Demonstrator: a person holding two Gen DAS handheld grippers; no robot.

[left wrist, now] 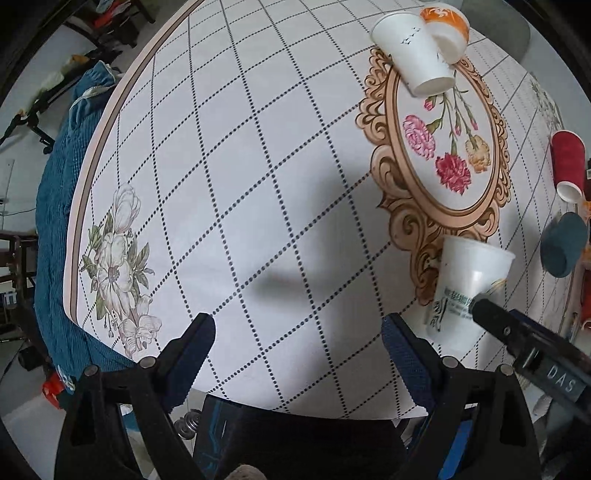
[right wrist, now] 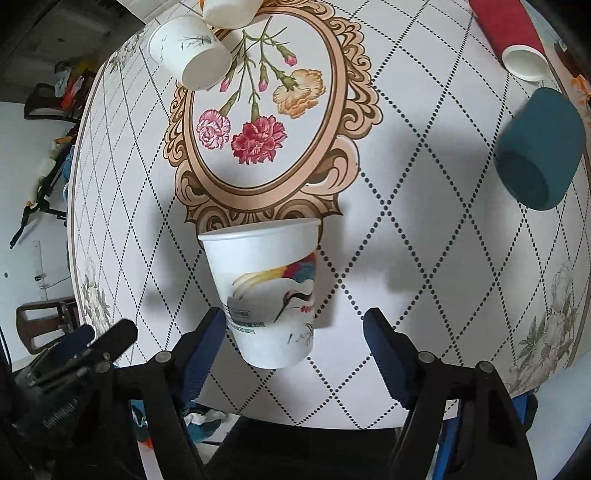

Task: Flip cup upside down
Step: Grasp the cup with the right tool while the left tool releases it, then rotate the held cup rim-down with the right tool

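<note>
Red cup (right wrist: 508, 33) cropped by frame edge

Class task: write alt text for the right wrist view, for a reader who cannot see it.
The open right gripper frames an upright white paper cup with a crane print on a floral tablecloth. Beyond it lie a teal cup, a red cup and a white cup, all on their sides.
</note>
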